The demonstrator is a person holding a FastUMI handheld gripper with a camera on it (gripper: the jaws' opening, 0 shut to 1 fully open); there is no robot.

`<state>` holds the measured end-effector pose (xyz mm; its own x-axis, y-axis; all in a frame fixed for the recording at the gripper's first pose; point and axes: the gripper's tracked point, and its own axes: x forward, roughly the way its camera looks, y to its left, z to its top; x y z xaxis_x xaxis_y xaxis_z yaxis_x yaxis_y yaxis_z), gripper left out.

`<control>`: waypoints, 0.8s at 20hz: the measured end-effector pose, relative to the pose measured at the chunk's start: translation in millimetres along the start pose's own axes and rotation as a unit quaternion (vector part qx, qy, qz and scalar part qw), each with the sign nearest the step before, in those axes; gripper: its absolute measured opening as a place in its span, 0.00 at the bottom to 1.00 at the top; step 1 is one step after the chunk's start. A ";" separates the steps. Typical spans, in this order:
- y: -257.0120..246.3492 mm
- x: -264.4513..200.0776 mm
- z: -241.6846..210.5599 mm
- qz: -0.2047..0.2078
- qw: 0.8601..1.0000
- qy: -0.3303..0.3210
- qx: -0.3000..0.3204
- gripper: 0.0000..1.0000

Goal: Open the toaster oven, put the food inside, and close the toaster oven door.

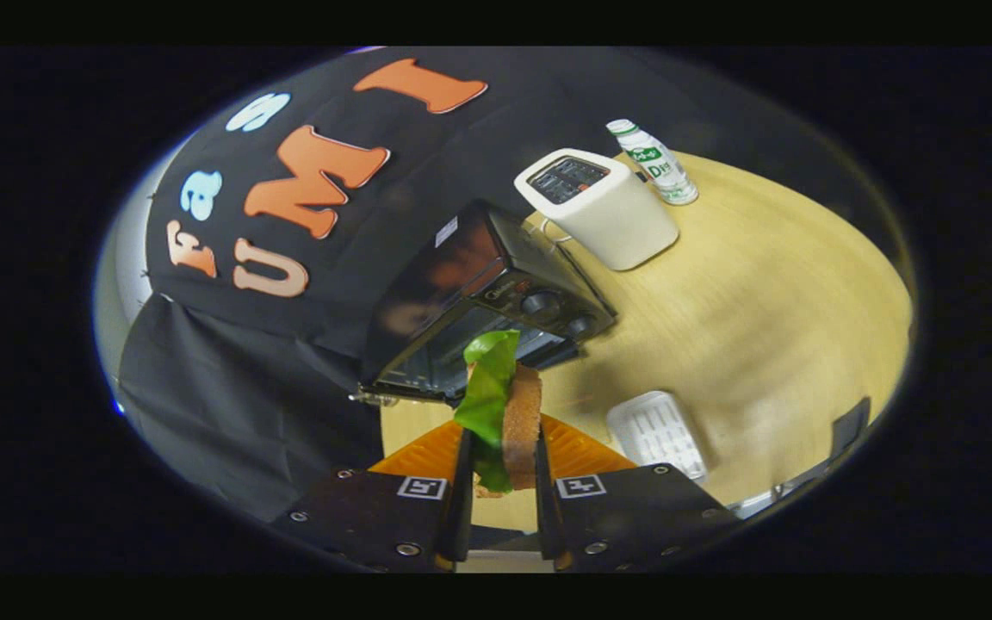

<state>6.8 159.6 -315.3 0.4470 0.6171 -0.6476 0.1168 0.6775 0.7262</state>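
My gripper (501, 456) is shut on a sandwich (520, 422), a brown bread slice with a green lettuce leaf (489, 387), which stands on edge between the two fingers. Just beyond the sandwich sits the black toaster oven (461, 275) on the wooden table (763, 301). Its glass door (414, 375) hangs open toward me, and the dark inside shows behind the lettuce. The oven's knobs (539, 303) are on its right side. The whole view is tilted.
A white slot toaster (604, 211) stands behind the oven, with a small white bottle (655, 164) with a green label further back. A white ribbed tray (655, 430) lies on the table just right of the fingers. Black cloth hangs left of the oven.
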 end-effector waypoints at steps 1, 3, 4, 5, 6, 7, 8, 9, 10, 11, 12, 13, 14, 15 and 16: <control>6.5 8.9 -5.3 0.009 1.000 -0.007 0.018 0.32; 16.9 28.0 -12.7 0.023 0.998 -0.021 0.045 0.32; 22.5 39.0 -13.7 0.032 0.997 -0.032 0.056 0.32; 25.8 46.0 -14.2 0.037 0.996 -0.043 0.067 0.32; 28.5 55.7 -12.2 0.041 0.995 -0.053 0.076 0.32; 31.8 66.9 -13.4 0.043 0.993 -0.063 0.086 0.32; 33.8 79.2 -13.9 0.044 0.992 -0.069 0.093 0.32; 34.7 89.0 -14.1 0.044 0.991 -0.077 0.098 0.32; 36.0 100.4 -13.0 0.044 0.990 -0.087 0.103 0.32; 37.7 109.8 -11.7 0.046 0.988 -0.096 0.110 0.32; 38.8 120.6 -9.4 0.048 0.986 -0.106 0.119 0.32; 39.9 129.4 -7.6 0.048 0.984 -0.114 0.129 0.32; 40.8 138.8 -3.2 0.049 0.981 -0.127 0.138 0.32; 42.7 147.9 1.0 0.054 0.978 -0.139 0.146 0.32; 47.7 157.3 5.7 0.064 0.974 -0.151 0.155 0.32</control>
<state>87.8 286.7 -381.2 0.7106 0.5114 -0.4832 0.2840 0.4199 0.8620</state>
